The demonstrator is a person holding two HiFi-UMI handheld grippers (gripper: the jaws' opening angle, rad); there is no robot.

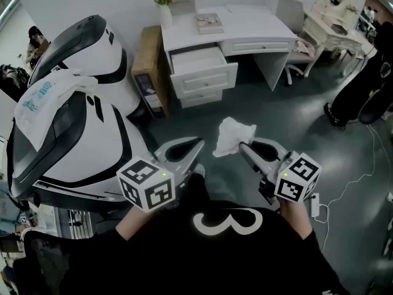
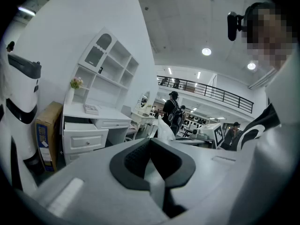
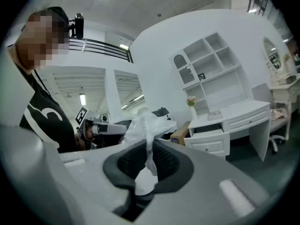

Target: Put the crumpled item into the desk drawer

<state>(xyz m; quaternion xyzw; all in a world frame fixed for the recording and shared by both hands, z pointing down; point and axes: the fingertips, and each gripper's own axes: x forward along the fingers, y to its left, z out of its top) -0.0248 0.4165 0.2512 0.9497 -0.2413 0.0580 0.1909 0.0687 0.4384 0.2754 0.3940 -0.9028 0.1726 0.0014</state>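
Drawer open, inside hidden, right gripper pinching crumpled item, possibly plastic

Crumpled item: its lower end was hidden between the closed pads of the right gripper; only the upper folds showed ahead of the jaws. Drawer, far ahead of both grippers: pulled out, but too small to tell what it held. Book on the desk: cover print too small to read. White machine, left of the left gripper: cut off by the picture's edge. In the left gripper view, that gripper's own body covered the desk's foot.
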